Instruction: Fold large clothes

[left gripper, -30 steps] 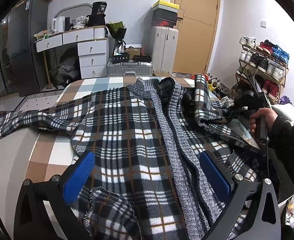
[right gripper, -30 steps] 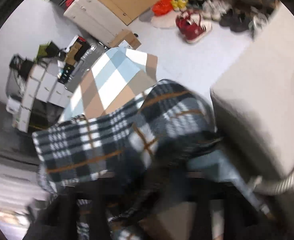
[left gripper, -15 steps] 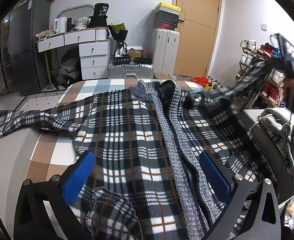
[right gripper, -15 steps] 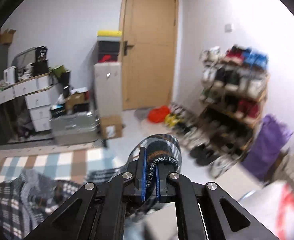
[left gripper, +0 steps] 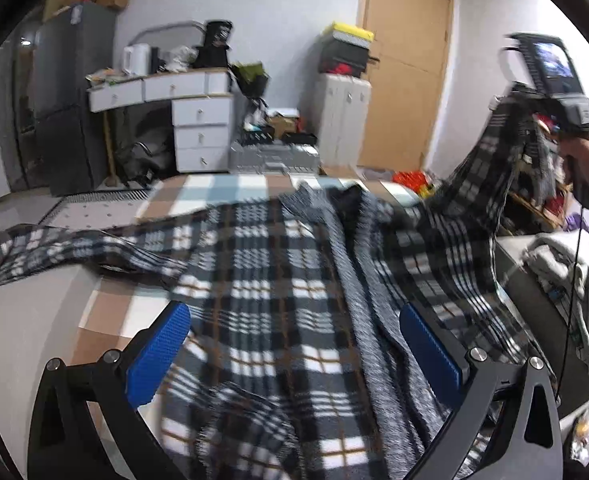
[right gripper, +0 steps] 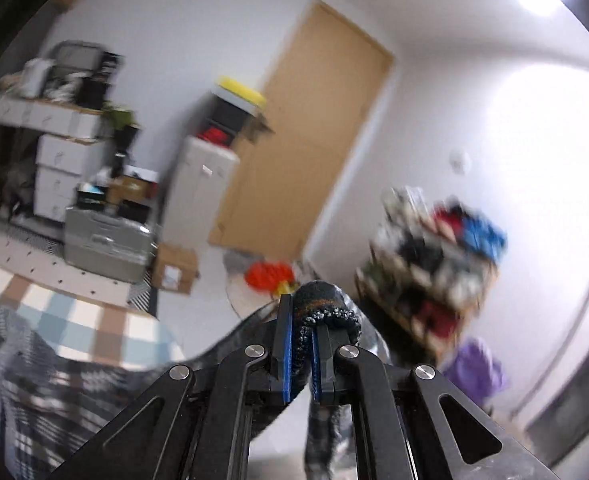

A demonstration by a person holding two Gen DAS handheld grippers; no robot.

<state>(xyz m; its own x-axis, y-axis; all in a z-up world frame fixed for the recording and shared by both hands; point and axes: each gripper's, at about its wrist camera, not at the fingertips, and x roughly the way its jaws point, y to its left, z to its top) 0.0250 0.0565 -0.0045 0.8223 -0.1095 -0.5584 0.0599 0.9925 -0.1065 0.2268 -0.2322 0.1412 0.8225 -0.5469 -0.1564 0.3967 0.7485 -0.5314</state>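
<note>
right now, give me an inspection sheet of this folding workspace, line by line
surface: checked bedcover, mostly covered by the garment.
job's things: plaid cardigan spread flat, front open; its right sleeve lifted clear of the bed.
clutter: grey clothes heaped at the right.
grippers: left claw open above the hem, holding nothing; right claw shut on the sleeve cuff.
cables: thin black cable hanging below the right hand.
surroundings: wooden door, white drawers, shoe rack.

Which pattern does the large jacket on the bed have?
Black, white and grey plaid jacket with thin brown lines; left wrist view.
</note>
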